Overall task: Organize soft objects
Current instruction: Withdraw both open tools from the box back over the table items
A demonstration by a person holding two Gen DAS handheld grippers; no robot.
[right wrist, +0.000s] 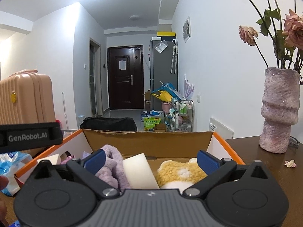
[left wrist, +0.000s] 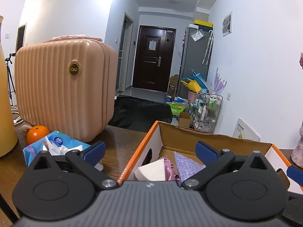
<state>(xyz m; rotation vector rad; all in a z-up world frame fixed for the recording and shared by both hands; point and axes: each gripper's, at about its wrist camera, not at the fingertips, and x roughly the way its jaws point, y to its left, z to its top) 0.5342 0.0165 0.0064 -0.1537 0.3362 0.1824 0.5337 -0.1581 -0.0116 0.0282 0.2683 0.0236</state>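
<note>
An orange-edged cardboard box (left wrist: pixel 214 140) sits on the dark wooden table. In the left wrist view it holds a white sponge (left wrist: pixel 151 169), a pink satin cloth (left wrist: pixel 168 165) and a purple cloth (left wrist: pixel 184 163). My left gripper (left wrist: pixel 150 150) is open and empty above the box's left wall. In the right wrist view the box (right wrist: pixel 151 141) holds a lilac fuzzy towel (right wrist: pixel 113 162), a white sponge (right wrist: pixel 140 172) and a yellow plush toy (right wrist: pixel 180 172). My right gripper (right wrist: pixel 150 159) is open and empty just above them. The left gripper's body (right wrist: pixel 30 136) shows at left.
A pink ribbed suitcase (left wrist: pixel 64 92), an orange (left wrist: pixel 37 133), a blue tissue pack (left wrist: pixel 55 147) and a yellow bottle (left wrist: pixel 5 113) stand left of the box. A pink vase (right wrist: pixel 278 109) with dried roses stands to its right, with a fallen petal (right wrist: pixel 289 163) nearby.
</note>
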